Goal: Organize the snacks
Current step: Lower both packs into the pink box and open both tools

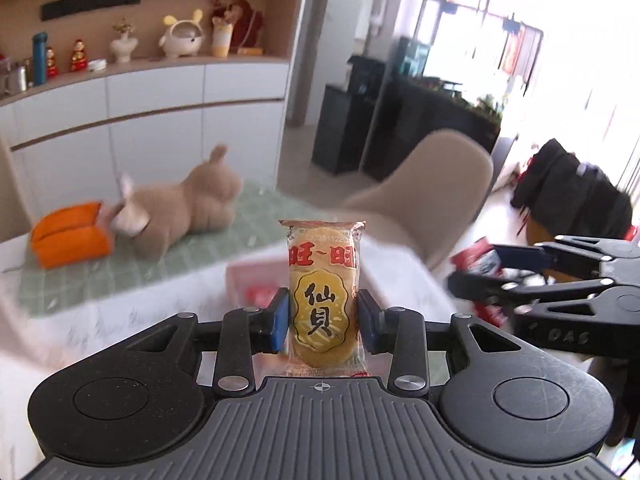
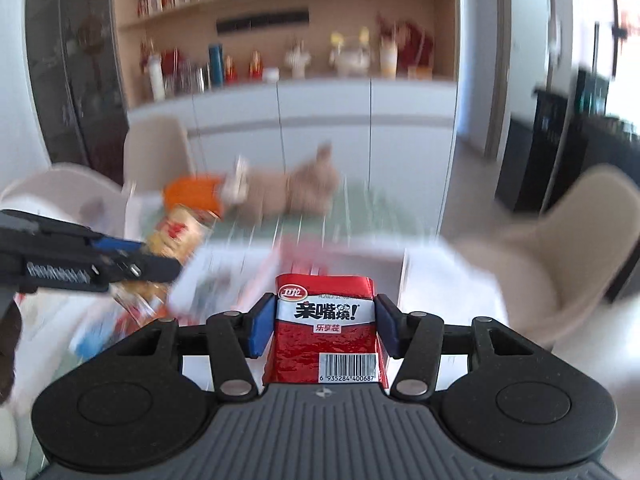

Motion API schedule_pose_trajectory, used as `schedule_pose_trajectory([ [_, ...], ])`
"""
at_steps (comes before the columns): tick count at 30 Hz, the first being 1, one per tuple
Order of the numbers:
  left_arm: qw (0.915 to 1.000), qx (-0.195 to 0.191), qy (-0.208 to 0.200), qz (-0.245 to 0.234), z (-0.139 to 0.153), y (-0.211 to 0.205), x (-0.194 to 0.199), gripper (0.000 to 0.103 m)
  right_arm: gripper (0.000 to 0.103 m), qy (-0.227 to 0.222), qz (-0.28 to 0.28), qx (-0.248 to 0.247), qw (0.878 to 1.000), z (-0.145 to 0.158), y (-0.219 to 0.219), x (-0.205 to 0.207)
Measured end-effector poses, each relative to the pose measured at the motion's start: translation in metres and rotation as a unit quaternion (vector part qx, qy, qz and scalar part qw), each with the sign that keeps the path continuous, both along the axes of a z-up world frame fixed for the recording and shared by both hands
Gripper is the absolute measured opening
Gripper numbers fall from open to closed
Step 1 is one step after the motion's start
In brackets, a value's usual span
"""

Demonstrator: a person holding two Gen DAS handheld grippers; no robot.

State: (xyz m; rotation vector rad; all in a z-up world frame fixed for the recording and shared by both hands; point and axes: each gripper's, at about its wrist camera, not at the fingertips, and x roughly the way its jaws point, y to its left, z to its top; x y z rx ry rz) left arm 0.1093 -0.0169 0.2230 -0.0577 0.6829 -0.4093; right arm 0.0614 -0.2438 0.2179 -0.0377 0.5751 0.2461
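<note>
My left gripper (image 1: 323,318) is shut on a yellow rice cracker packet (image 1: 322,300), held upright above the table. My right gripper (image 2: 323,326) is shut on a red snack packet (image 2: 326,330) with a barcode, also held up in the air. In the left wrist view the right gripper (image 1: 476,268) reaches in from the right with a bit of the red packet (image 1: 474,258) at its tips. In the right wrist view the left gripper (image 2: 156,258) reaches in from the left, holding the rice cracker packet (image 2: 176,236). A pink tray (image 1: 256,280) with red packets lies blurred below; it also shows in the right wrist view (image 2: 272,264).
A plush rabbit (image 1: 188,204) and an orange pouch (image 1: 70,236) lie on a green checked mat (image 1: 132,268) at the far side of the white table (image 1: 60,344). A beige chair (image 1: 436,196) stands to the right. A cabinet with ornaments (image 1: 160,80) is behind.
</note>
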Motion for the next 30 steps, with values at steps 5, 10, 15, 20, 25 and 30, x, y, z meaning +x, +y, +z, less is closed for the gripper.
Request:
schedule_pose_trajectory([
  [5,0.9983,-0.028,0.052,0.003,-0.041,-0.003,0.058,0.044,0.074,0.06,-0.038,-0.003,0.997,-0.005,-0.005,0.076],
  [10,0.9938,-0.047,0.089,0.046,-0.08,0.032,0.036,0.044,0.074,0.103,-0.046,-0.007,0.994,-0.039,-0.012,0.089],
  [15,0.9784,-0.01,0.097,0.182,-0.124,0.095,-0.015,0.043,0.074,0.129,-0.01,-0.012,0.992,-0.066,0.027,0.089],
  [20,0.9486,0.021,0.131,0.287,-0.15,0.167,-0.043,0.043,0.074,0.161,0.066,0.003,0.985,-0.095,0.112,0.088],
  [25,0.937,0.006,0.146,0.318,-0.151,0.198,-0.06,0.043,0.074,0.179,0.103,0.012,0.978,-0.123,0.175,0.072],
  [30,0.9478,-0.016,0.152,0.28,-0.155,0.175,-0.058,0.043,0.074,0.177,0.101,0.018,0.979,-0.13,0.155,0.039],
])
